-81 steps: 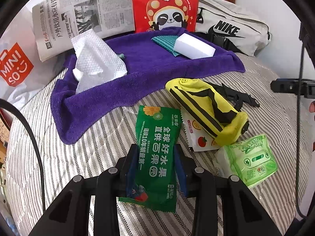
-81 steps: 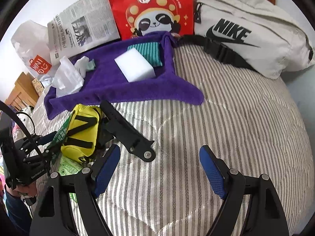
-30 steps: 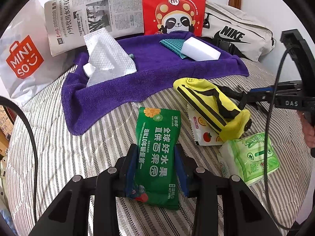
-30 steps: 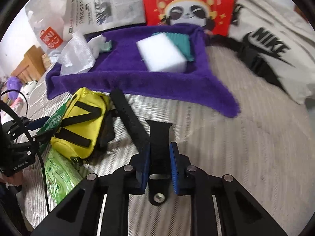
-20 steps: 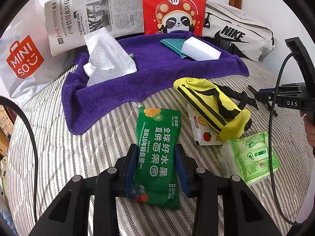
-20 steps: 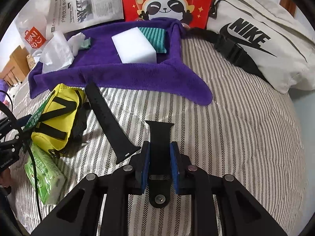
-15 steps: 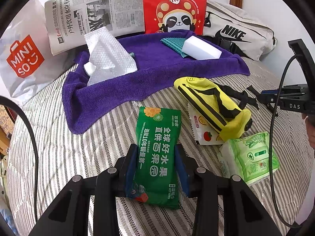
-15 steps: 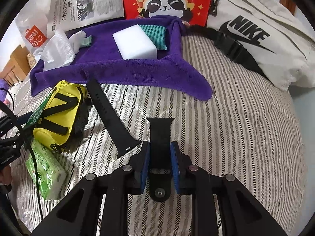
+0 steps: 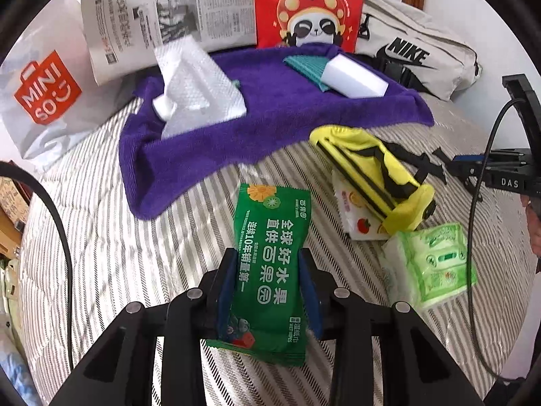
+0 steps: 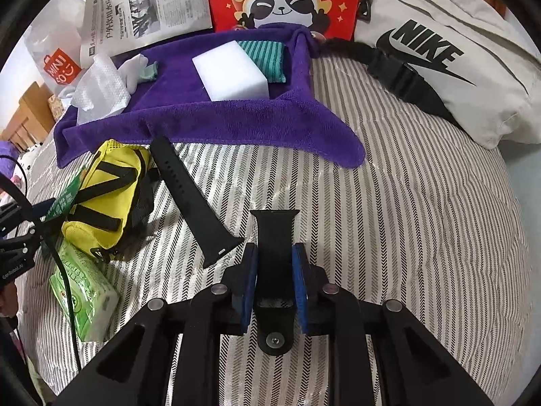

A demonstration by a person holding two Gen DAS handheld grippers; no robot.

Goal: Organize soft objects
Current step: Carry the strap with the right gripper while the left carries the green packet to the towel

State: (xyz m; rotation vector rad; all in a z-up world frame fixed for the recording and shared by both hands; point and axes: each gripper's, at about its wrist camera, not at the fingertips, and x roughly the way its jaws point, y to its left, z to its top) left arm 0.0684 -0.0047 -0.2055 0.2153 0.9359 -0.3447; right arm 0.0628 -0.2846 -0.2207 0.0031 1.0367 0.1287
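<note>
Green wet-wipes pack (image 9: 270, 270) sits clamped between the blue pads of my left gripper (image 9: 268, 287), pack pointing forward over the striped bedspread (image 9: 111, 247). My right gripper (image 10: 274, 280) is closed tight on a short black watch strap piece (image 10: 274, 247), pads pressing both its edges. The longer black strap half (image 10: 189, 199) lies loose on the bedspread just left of it, its near tip almost at the held piece; can't tell if they touch.

Left wrist view only: white sachet with fruit print (image 9: 355, 216) tucked under the yellow pouch (image 9: 372, 182), and the right-hand rig at the frame's right edge. The long strap is mostly hidden behind the pouch there. Right wrist view gives that strap in full, plus the left rig at the far left edge, and only a sliver of the green pack.

Both views: purple towel (image 9: 270, 118) spread at the back of the bed, carrying a white sponge block (image 9: 355, 76), a teal striped cloth (image 9: 304, 64) partly under it, and a crumpled white tissue sheet (image 9: 196, 84). Light green tissue pack (image 9: 436, 267) lies near the yellow pouch's front end, close to touching. Behind the towel stand a newspaper (image 9: 162, 13), a red panda bag (image 9: 307, 6), a beige Nike bag (image 9: 416, 57) and a Miniso bag (image 9: 44, 91).
</note>
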